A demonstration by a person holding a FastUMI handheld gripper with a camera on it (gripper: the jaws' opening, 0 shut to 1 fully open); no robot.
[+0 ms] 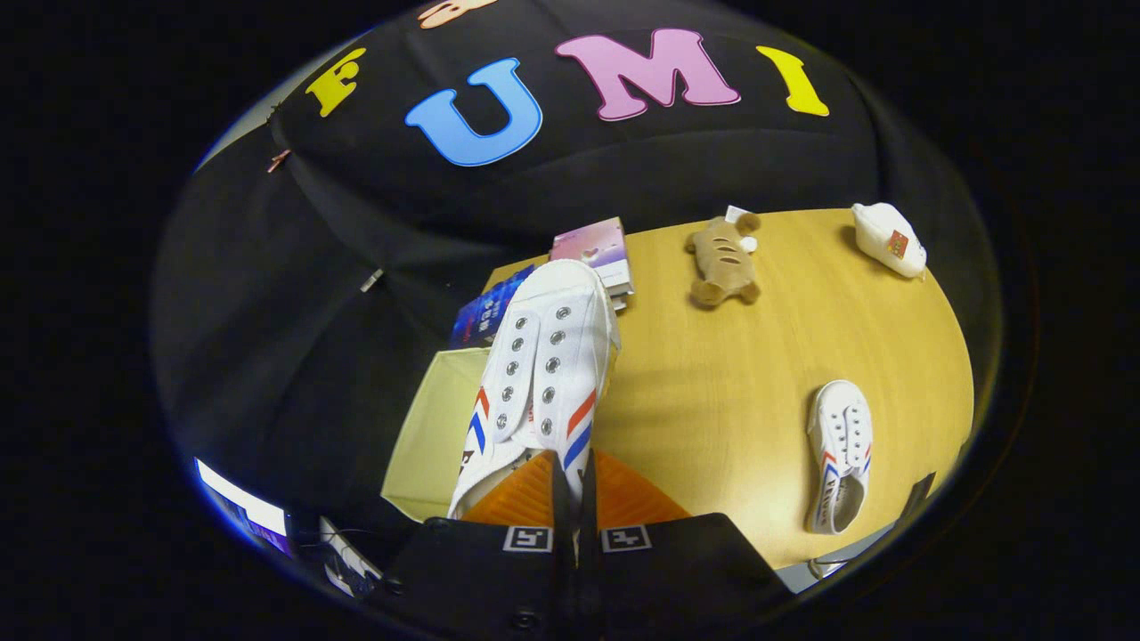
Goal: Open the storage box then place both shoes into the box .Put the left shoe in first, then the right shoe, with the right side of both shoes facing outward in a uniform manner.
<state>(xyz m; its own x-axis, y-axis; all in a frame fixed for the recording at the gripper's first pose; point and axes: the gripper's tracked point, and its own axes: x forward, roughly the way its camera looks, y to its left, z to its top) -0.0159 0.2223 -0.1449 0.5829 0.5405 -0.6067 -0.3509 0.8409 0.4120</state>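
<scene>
- A white canvas shoe with red and blue stripes hangs lifted off the tabletop, toe pointing away, its heel end pinched in the tongs, whose two fingers are drawn nearly together on the shoe's rear edge.
- The shoe hovers over the pale, open storage box, which sits at the near corner of the tabletop, just to the shoe's left; its inside wall shows bare, so the lid looks already off or folded back and the box looks ready to take a load.
- The second shoe, of the same pattern, lies flat on the tabletop well apart from the box, untouched, toe away.
- Judged from this, opening the box is done, the first shoe is in mid-carry and not yet set down, and the second shoe is left to fetch. Whether the carried one is the left shoe cannot be told for sure from this angle.
- Beyond the lifted shoe, a small stack of books lies at the far edge; a plush toy and a white bottle lie farther along the tabletop, clear of the work.
</scene>
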